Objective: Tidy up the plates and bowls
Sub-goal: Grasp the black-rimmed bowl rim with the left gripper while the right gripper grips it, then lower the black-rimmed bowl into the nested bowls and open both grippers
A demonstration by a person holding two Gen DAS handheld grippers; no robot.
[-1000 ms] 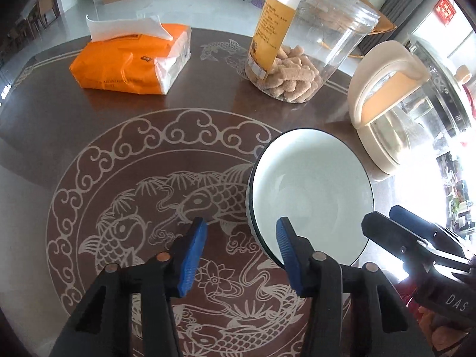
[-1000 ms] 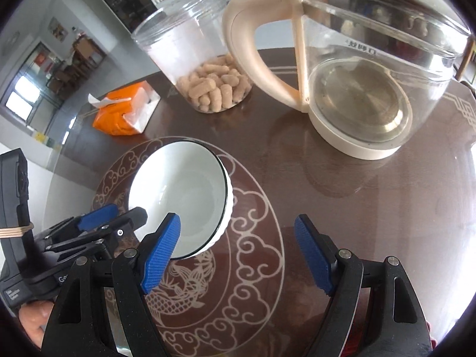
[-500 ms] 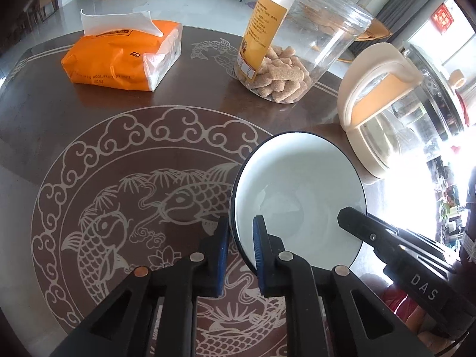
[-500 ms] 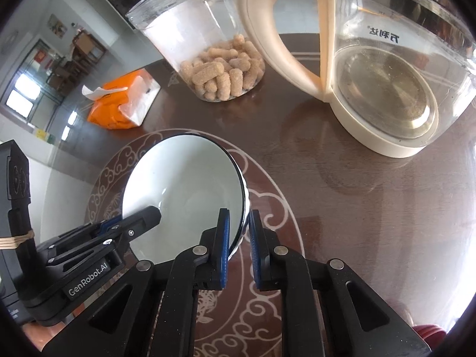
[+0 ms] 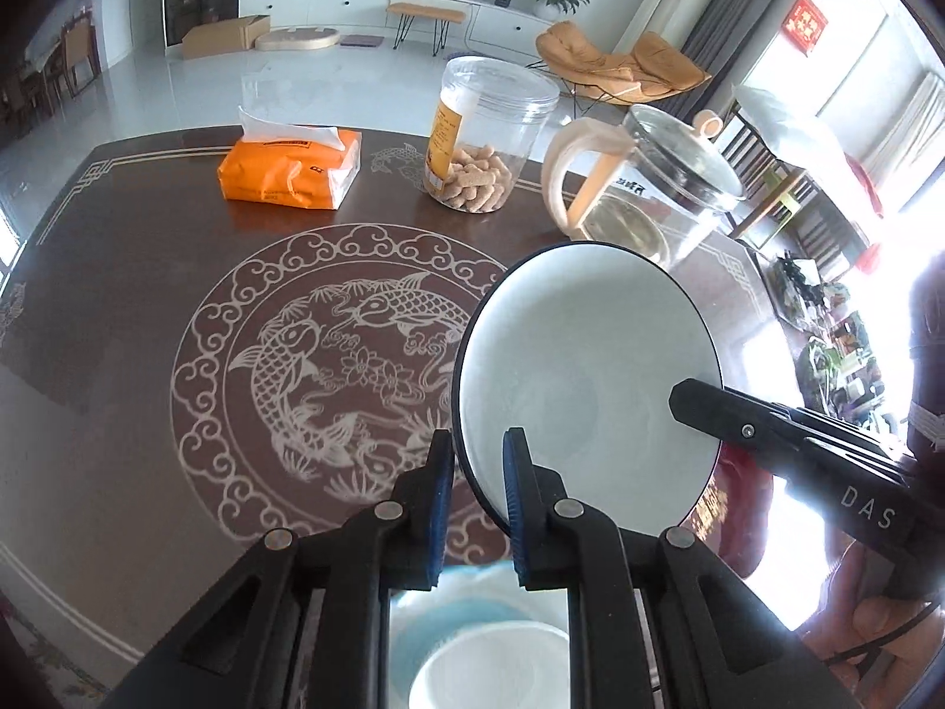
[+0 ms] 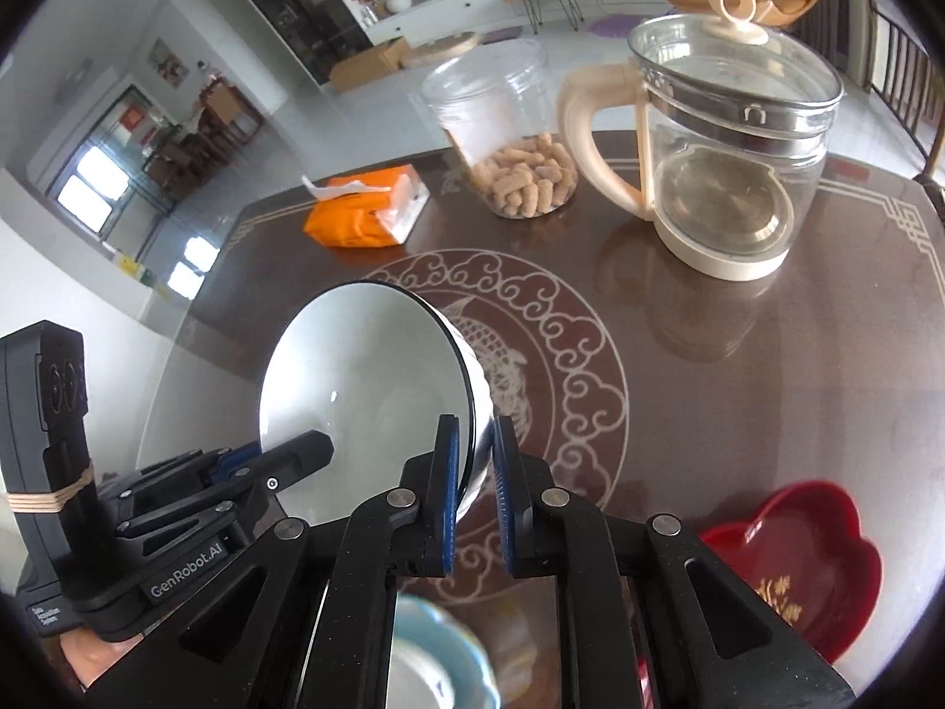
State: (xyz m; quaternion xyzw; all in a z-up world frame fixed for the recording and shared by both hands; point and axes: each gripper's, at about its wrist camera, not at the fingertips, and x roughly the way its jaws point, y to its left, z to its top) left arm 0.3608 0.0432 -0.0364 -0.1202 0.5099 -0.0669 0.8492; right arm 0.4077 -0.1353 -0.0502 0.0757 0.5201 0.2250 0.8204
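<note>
The white bowl (image 5: 582, 390) with a dark rim is up in the air above the brown table (image 5: 118, 307), tipped on its side. Both grippers hold it. The left gripper (image 5: 477, 508) pinches the bowl's rim on one side between its blue pads (image 5: 440, 508). The right gripper (image 6: 474, 496) pinches the rim on the other side, one finger inside the bowl and one outside.

Under the grippers, close to the cameras, sits a light blue dish (image 5: 466, 626) with a small white bowl (image 5: 490, 673) in it. A red flower-shaped plate (image 6: 791, 561) sits on the table to the right.

Far back on the table stand an orange tissue pack (image 5: 289, 168), a clear jar of snacks (image 5: 487, 133) and a glass kettle (image 6: 726, 159) with a cream handle.
</note>
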